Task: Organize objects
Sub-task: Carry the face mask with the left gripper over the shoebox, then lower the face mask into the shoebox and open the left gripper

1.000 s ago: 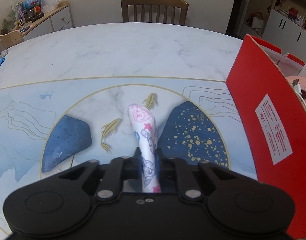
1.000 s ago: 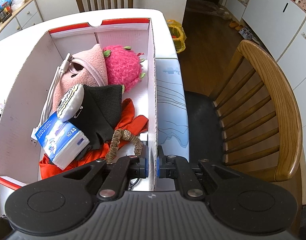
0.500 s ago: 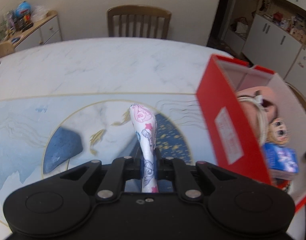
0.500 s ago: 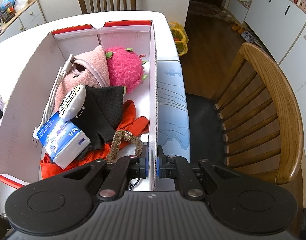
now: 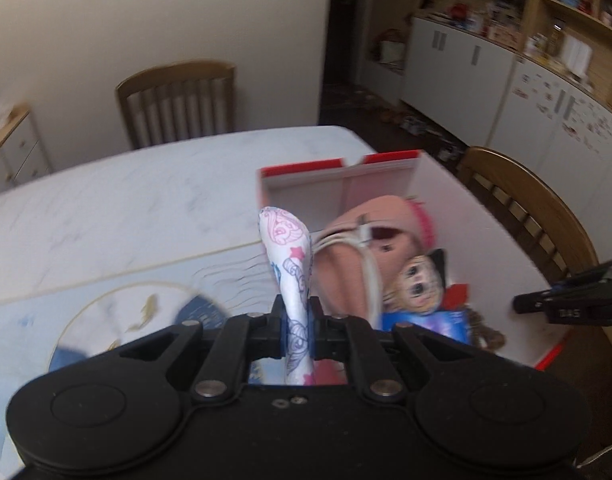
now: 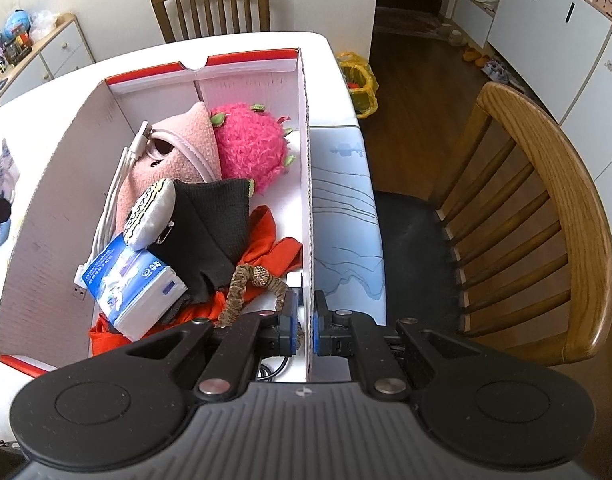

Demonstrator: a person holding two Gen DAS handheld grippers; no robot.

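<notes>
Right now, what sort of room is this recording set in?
Most likely a home dining room: a marble-patterned dining table with wooden slat-back chairs around it, white storage cabinets along the wall, and toys piled on a side cabinet.

Right claw (image 6: 305, 322) pinches the filled box's wall (image 6: 307, 184).

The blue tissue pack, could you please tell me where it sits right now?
In the right wrist view the blue tissue pack lies inside the red-and-white box, near its left wall, under the small striped pouch and beside the black cloth.
</notes>
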